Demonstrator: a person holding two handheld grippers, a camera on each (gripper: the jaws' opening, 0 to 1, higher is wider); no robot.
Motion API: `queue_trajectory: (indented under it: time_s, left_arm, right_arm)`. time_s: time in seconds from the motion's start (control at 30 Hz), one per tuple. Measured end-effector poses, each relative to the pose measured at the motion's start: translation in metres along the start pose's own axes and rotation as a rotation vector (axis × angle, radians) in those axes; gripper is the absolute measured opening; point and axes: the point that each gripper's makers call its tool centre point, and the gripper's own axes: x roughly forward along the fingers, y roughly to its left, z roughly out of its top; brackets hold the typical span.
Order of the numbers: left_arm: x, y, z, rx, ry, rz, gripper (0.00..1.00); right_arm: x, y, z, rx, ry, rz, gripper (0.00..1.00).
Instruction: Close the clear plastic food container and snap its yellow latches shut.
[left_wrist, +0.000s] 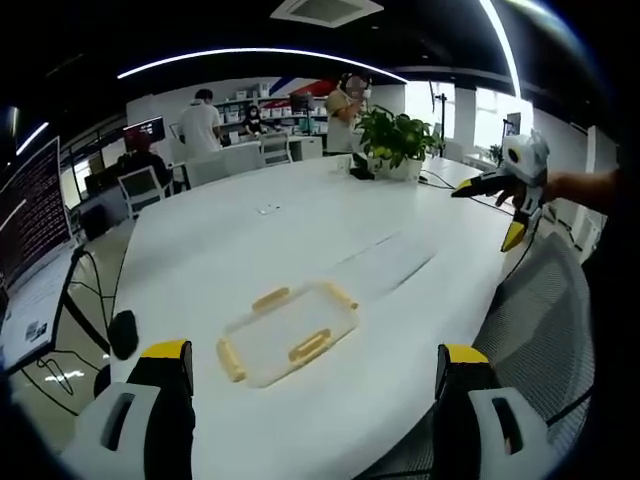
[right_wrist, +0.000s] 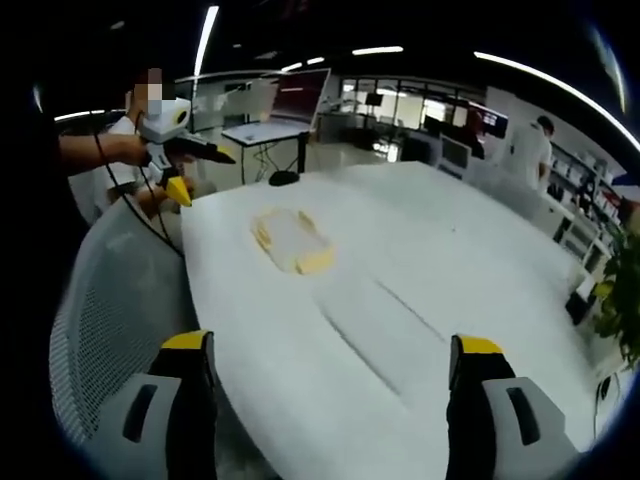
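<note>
Nothing's grabbed yet: both the left gripper (left_wrist: 315, 385) and right gripper (right_wrist: 332, 375) hang jaws apart, so next up is reaching the container (left_wrist: 288, 334) at lower centre and pressing its yellow latches (left_wrist: 309, 346) down.

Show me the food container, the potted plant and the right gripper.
container (left_wrist: 290, 335): left gripper view, clear lid centre.
plant (left_wrist: 398, 137): left gripper view, leaves.
right gripper (left_wrist: 490, 205): left gripper view, between its fingertips.

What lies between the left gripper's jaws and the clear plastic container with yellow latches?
Only bare white table separates the open left gripper from the clear plastic container with yellow latches, shown in the left gripper view.
</note>
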Motion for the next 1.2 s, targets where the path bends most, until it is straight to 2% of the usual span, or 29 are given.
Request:
queue_trajectory:
  time_s: [0.47, 0.83, 1.2]
  left_arm:
    - [0.001, 0.006, -0.002, 0.011, 0.018, -0.019, 0.97]
    - [0.000, 0.019, -0.001, 0.022, 0.023, -0.038, 0.94]
    - [0.004, 0.027, -0.004, 0.064, 0.053, -0.058, 0.92]
  right_arm:
    - [0.019, 0.001, 0.027, -0.057, -0.022, 0.065, 0.93]
    - [0.032, 0.004, 0.036, -0.121, 0.000, 0.135, 0.92]
    - [0.046, 0.004, 0.043, -0.174, 0.021, 0.184, 0.89]
